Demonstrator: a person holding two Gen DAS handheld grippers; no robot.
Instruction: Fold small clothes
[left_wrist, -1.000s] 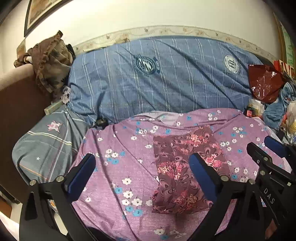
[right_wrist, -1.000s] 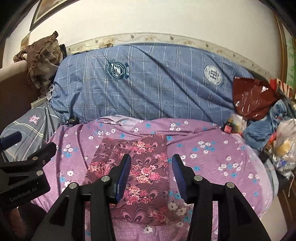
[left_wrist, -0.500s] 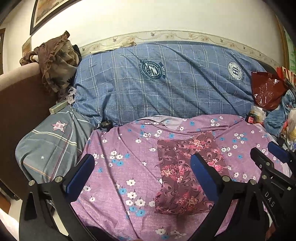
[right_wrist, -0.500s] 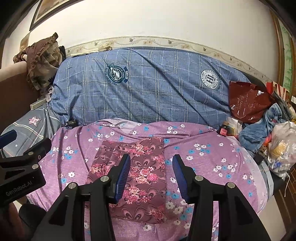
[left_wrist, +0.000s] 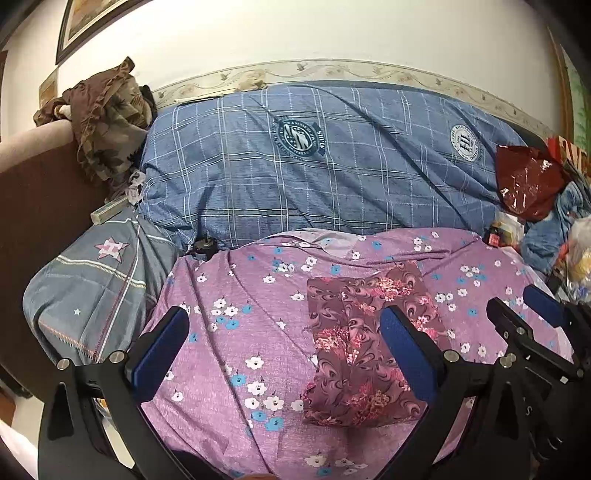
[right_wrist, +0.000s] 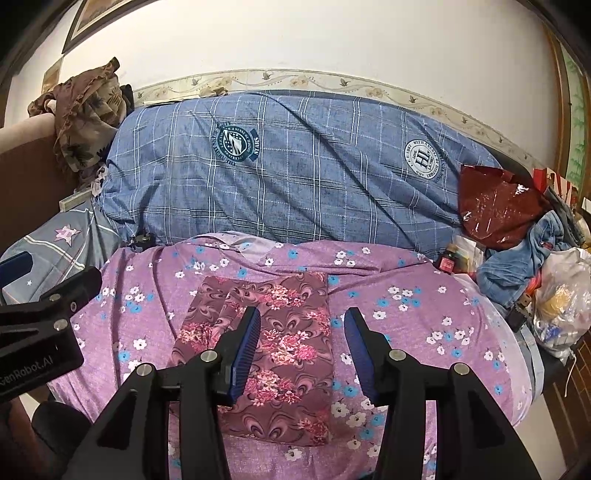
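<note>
A small maroon floral garment lies folded flat as a long rectangle on the purple flowered sheet; it also shows in the right wrist view. My left gripper is open wide and empty, held above the sheet to the garment's left, its right finger over the cloth. My right gripper is open and empty, held above the garment's right half. Neither touches the cloth. The right gripper's body shows at the left view's right edge.
A big blue plaid pillow lies behind the sheet. A grey star pillow and brown cloth are at left. A red bag, jeans and a plastic bag crowd the right.
Both grippers have drawn back and up from the garment, so more wall and pillow show. The garment has not moved. Both stay open.
</note>
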